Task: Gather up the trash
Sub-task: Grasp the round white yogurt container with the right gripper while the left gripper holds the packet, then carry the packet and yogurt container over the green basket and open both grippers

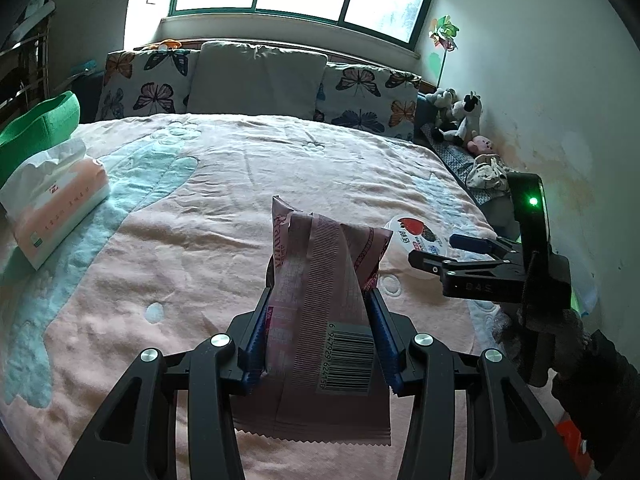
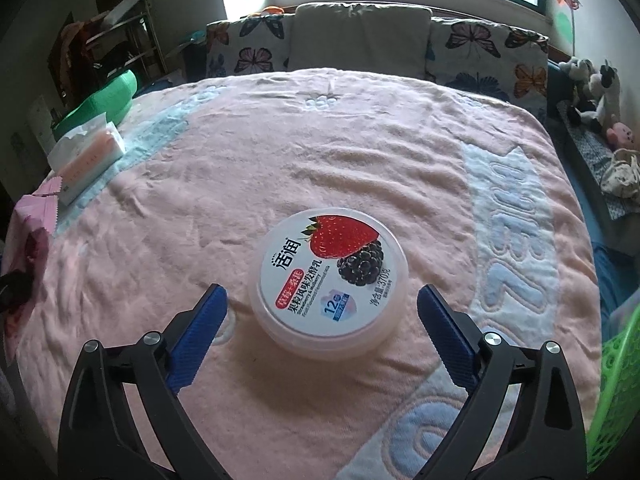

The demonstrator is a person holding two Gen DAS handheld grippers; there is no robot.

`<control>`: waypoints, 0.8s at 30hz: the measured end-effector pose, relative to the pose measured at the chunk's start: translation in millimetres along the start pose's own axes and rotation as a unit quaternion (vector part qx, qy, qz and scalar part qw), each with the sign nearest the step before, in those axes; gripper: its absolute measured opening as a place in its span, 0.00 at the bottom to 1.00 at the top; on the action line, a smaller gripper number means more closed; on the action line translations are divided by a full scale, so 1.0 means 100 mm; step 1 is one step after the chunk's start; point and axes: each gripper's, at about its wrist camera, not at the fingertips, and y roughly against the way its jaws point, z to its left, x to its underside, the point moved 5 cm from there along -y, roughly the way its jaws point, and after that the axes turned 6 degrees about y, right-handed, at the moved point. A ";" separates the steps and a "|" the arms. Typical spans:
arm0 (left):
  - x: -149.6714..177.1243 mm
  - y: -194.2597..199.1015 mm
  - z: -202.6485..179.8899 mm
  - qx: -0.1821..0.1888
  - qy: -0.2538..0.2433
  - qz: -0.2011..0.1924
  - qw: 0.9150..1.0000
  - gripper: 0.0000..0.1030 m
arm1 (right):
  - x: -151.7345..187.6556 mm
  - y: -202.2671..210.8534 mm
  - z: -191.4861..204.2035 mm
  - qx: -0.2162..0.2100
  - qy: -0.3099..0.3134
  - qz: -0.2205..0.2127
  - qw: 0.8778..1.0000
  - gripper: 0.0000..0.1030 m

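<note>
My left gripper is shut on a pink snack wrapper with a barcode and holds it upright above the pink bedspread. The wrapper also shows at the left edge of the right wrist view. A round yogurt tub with a strawberry and blackberry lid lies on the bedspread. My right gripper is open, its blue fingers on either side of the tub's near part, apart from it. In the left wrist view the right gripper hovers at the tub.
A tissue pack lies at the bed's left side by a green bin. A green perforated basket stands at the right edge. Pillows line the headboard. Soft toys sit along the right wall.
</note>
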 end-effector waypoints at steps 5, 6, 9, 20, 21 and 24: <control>0.01 -0.04 0.02 0.002 0.002 0.003 1.000 0.44 | -0.01 -0.10 -0.01 0.006 0.002 0.007 1.000 0.92; 0.01 -0.05 0.02 0.002 0.002 0.003 1.000 0.44 | 0.00 -0.10 -0.01 0.005 0.001 0.008 1.000 0.92; 0.00 -0.06 0.03 0.002 0.003 0.004 1.000 0.43 | -0.01 -0.14 -0.01 0.006 0.000 0.011 1.000 0.92; 0.01 -0.10 0.06 0.004 0.006 0.007 1.000 0.43 | -0.01 -0.15 -0.01 0.022 -0.001 0.012 1.000 0.88; 0.01 -0.10 0.06 0.004 0.005 0.006 1.000 0.43 | 0.00 -0.13 -0.01 0.022 -0.003 0.010 1.000 0.88; 0.01 -0.08 0.04 0.006 0.006 0.004 1.000 0.43 | 0.02 -0.05 -0.03 0.020 -0.008 0.006 1.000 0.88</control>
